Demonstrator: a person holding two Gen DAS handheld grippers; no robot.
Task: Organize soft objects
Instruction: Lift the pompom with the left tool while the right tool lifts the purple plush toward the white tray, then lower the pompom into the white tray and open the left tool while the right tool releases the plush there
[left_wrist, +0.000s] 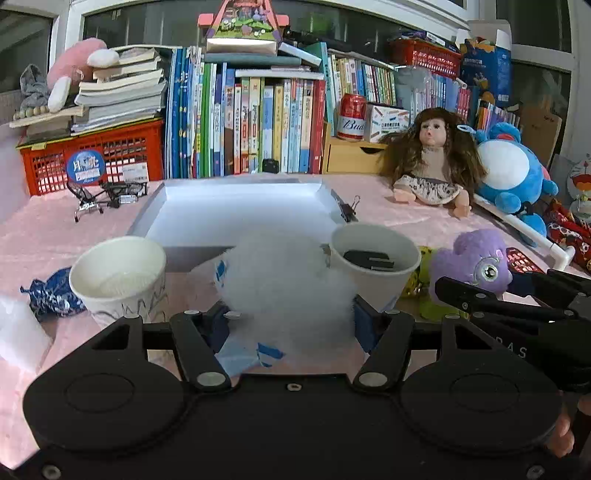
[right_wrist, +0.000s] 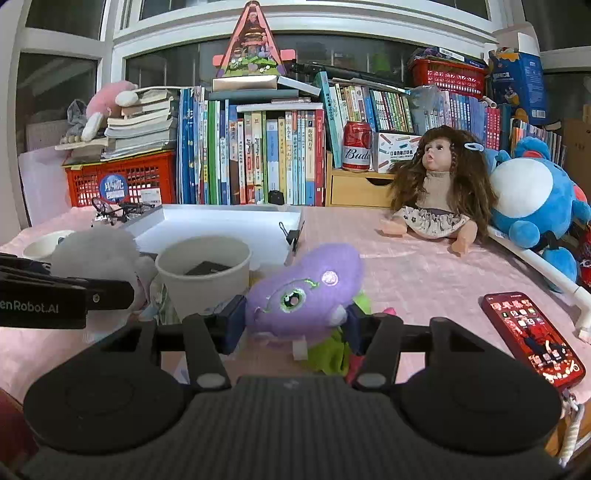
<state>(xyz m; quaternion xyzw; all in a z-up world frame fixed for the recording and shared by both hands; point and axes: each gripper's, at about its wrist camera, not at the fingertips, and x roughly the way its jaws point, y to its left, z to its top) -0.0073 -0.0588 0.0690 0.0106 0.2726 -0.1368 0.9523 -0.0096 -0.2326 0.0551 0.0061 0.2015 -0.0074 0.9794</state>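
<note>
Fluff, white and shapeless, is clamped between the jaws of the left gripper; no long axis can be made out in it. Its lower part is hidden behind the gripper body, and blue-marked scraps beneath it are too crumpled to be identified. The fluff is held just in front of the white tray, between two paper cups: the left cup is seen holding something pale, and the right cup holds a dark flat item that is hard to make out.

Purple plush is clamped by the jaws of the right gripper. Its long axis is seen running from lower left to upper right, tilted, with the embroidered eye facing the camera. Its green parts are mostly hidden behind the right jaw. The plush is held low over the pink surface, just right of the right cup. In the right wrist view the fluff is partly covered by the left gripper's arm.

A doll is seated against a blue plush, which is cut off at the frame edge. A red phone lies flat on the surface.
</note>
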